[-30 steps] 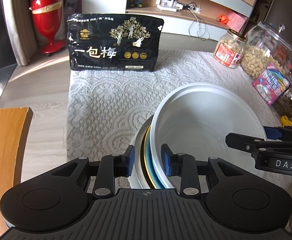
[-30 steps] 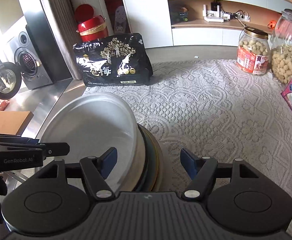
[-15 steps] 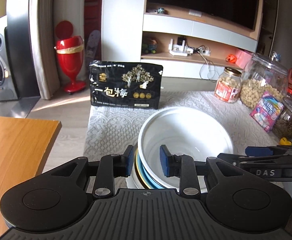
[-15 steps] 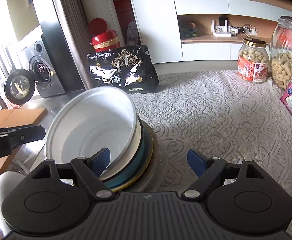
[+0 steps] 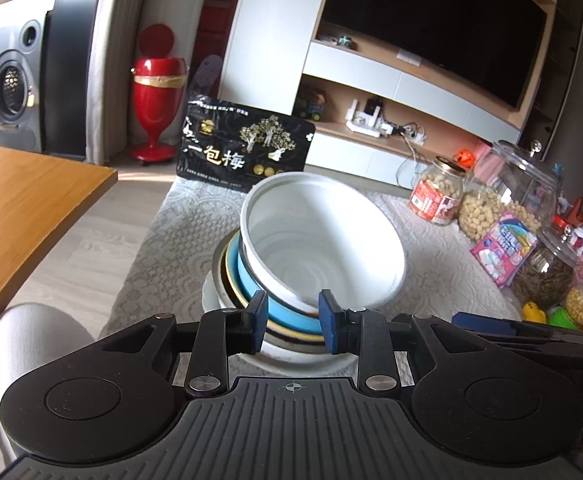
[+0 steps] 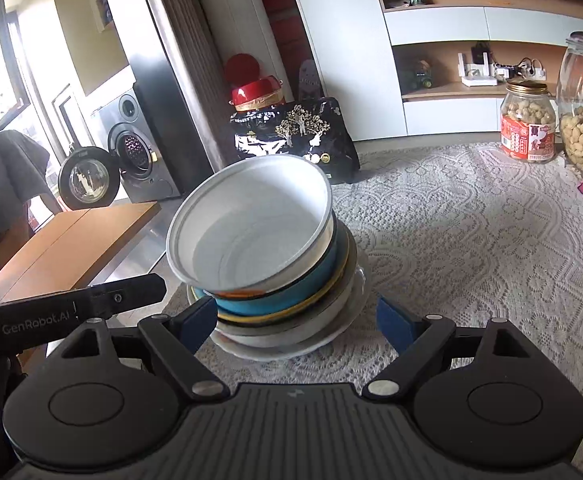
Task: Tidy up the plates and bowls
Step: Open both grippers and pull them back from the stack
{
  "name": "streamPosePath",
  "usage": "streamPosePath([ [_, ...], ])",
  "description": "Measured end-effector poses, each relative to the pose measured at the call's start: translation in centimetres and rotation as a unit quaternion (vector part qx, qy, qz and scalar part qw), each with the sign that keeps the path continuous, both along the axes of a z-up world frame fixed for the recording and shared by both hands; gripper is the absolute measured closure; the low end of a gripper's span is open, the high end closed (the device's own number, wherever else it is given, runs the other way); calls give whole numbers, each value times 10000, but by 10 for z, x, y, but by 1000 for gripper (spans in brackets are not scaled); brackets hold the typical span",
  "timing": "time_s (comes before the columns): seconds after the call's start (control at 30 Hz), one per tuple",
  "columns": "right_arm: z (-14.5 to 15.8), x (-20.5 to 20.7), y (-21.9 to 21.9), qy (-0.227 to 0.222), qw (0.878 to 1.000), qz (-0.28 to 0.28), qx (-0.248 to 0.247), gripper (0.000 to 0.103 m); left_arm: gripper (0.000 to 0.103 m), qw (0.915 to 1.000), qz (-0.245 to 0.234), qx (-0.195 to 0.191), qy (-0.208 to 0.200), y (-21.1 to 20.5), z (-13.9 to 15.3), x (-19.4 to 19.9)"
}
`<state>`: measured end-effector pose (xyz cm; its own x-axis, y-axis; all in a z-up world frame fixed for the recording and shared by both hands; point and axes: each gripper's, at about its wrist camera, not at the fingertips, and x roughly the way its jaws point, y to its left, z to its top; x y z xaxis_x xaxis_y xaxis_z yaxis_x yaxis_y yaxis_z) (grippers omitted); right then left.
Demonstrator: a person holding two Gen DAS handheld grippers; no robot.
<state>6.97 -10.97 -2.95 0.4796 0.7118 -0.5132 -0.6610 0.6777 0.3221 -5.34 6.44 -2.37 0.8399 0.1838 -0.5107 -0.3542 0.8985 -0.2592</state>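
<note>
A stack of dishes stands on the lace tablecloth [image 6: 471, 240]: a white bowl [image 5: 323, 240] [image 6: 259, 220] tilts on top, over a blue bowl [image 5: 251, 280] [image 6: 287, 292], a yellow-rimmed dish and white plates [image 6: 291, 340] at the bottom. My left gripper [image 5: 293, 316] is in front of the stack, jaws apart by a narrow gap and not touching the dishes. My right gripper [image 6: 297, 316] is open wide just short of the stack's base. The left gripper's side shows in the right wrist view [image 6: 91, 300].
A black snack bag [image 5: 247, 152] stands behind the stack. Glass jars of peanuts [image 5: 435, 196] [image 6: 527, 124] and candy packets [image 5: 503, 248] line the right side. A wooden table [image 5: 23, 200] is at the left, a grey stool [image 5: 31, 336] below.
Both grippers have pulled back and risen from the stack. The left jaws, which held the rim of the white bowl, are now off it.
</note>
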Motion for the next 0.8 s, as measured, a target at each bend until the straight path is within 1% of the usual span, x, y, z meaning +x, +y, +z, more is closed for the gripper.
streamPosePath([
  [0.03,-5,-7,-5,19,10000,-26,9,14,74,10000,-11,50,-59,-8,-5,-10],
  [0.1,-16,-22,-15,11,9999,-164,-7,14,82,9994,36,269,-193,-24,-17,-31],
  [0.17,-26,-36,-24,-80,9995,-293,-109,14,83,9986,178,429,-260,-35,-27,-45],
  [0.2,-28,-44,-27,-168,9992,-323,-165,14,84,9985,221,427,-276,-38,-30,-49],
  [0.27,-32,-57,-33,-366,9981,-382,-304,14,86,9990,182,383,-167,-46,-33,-54],
  [0.33,-34,-68,-37,-553,9965,-428,-468,13,86,9989,161,434,-60,-52,-33,-55],
  [0.43,-34,-71,-39,-565,9950,-528,-639,13,86,9972,81,716,174,-65,-35,-52],
  [0.5,-34,-70,-38,-536,9947,-534,-701,13,86,9963,17,757,402,-69,-39,-48],
  [0.57,-35,-72,-37,-551,9947,-491,-715,13,86,9957,-11,756,541,-71,-44,-46],
  [0.67,-34,-73,-35,-584,9945,-473,-737,13,86,9953,-27,781,575,-74,-46,-46],
  [0.8,-35,-71,-36,-514,9948,-487,-733,13,86,9952,-20,788,581,-73,-45,-47],
])
